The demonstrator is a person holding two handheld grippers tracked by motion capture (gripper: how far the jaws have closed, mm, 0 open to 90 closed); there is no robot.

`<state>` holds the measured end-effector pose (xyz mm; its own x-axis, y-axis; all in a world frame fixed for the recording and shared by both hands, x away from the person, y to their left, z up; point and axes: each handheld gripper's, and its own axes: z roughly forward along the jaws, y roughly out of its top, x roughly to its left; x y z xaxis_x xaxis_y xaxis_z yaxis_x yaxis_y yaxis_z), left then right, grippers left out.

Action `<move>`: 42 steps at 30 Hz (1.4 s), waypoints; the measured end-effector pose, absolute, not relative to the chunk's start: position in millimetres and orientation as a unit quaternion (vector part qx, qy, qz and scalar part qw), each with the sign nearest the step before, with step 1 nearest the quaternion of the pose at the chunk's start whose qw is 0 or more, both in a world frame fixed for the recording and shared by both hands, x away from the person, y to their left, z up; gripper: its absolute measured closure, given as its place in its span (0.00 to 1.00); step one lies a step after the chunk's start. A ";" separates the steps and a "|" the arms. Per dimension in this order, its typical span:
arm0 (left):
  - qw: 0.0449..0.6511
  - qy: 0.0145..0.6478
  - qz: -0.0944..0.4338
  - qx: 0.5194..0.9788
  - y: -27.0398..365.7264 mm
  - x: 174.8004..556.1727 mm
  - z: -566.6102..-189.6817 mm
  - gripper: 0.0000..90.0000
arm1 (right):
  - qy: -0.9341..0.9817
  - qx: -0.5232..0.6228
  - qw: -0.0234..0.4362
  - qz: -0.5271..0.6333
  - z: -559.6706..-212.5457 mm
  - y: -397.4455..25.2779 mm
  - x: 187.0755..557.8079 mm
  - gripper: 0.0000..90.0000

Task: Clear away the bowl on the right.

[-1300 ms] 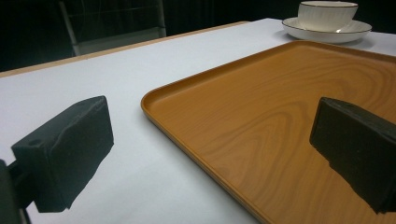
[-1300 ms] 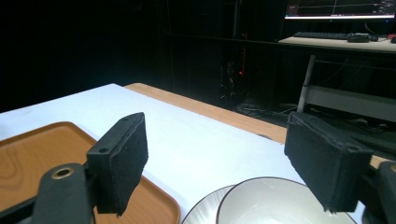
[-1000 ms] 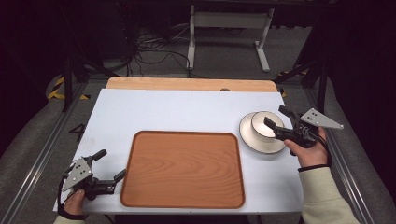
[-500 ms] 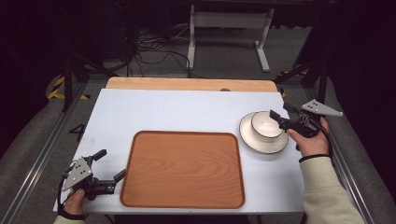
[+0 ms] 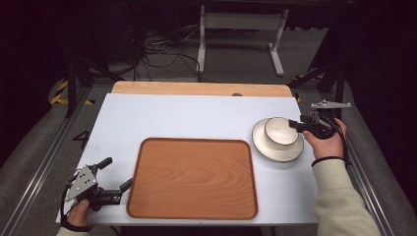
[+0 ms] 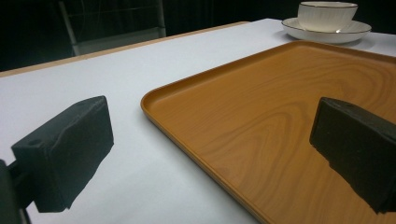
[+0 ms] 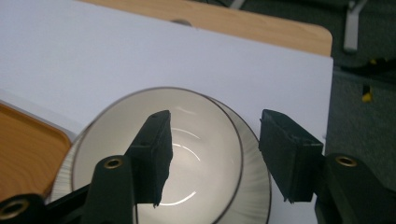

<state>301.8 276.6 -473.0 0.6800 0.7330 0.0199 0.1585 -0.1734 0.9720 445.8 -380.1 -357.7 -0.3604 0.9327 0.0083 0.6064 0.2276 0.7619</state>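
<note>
R tongs (image 7: pixel 212 154) moved in over bowl (image 5: pixel 281 132), now wide, straddling its near rim, no grip yet | bowl on saucer (image 5: pixel 263 146), table R of tray (image 5: pixel 193 177) | L tongs (image 5: pixel 114 172) wide, idle at tray's L edge | next: close on rim

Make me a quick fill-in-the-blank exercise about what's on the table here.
1. The white bowl sits on a ____.
2. The tray is made of ____.
3. The right gripper has one jaw inside the bowl and one ____ it.
4. The left gripper has its jaws ____.

Missing words: saucer; wood; outside; open
</note>
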 end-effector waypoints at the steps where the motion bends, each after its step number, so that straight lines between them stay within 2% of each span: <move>1: 0.564 0.308 0.255 0.723 276.7 301.8 -472.9 0.00 | 0.748 0.515 0.234 0.348 -357.7 -380.1 445.8 0.49; 14: 0.564 0.308 0.256 0.722 276.5 301.6 -473.0 0.00 | 0.740 0.582 0.179 0.285 -379.8 -384.1 464.3 0.56; 20: 0.564 0.308 0.255 0.723 276.5 301.8 -473.0 0.00 | 0.738 0.598 0.169 0.264 -388.3 -381.5 469.7 0.60; 29: 0.563 0.309 0.254 0.723 276.5 301.8 -472.9 0.00 | 0.723 0.630 0.134 0.250 -397.8 -382.7 474.5 0.70; 34: 0.563 0.309 0.254 0.723 276.5 302.0 -472.9 0.00 | 0.706 0.651 0.109 0.258 -401.3 -380.9 475.2 0.82; 38: 0.563 0.309 0.254 0.724 276.5 302.0 -472.9 0.00 | 0.676 0.676 0.120 0.267 -402.9 -379.1 472.0 0.91; 42: 0.563 0.309 0.254 0.724 276.5 302.1 -472.9 0.00 | 0.667 0.683 0.117 0.273 -403.7 -380.3 471.4 0.92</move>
<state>302.1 276.5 -472.9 0.6807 0.7323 0.0195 0.1613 -0.1757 0.9711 471.4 -380.3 -403.7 -0.0386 0.9756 0.2162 0.8474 -0.0827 0.5244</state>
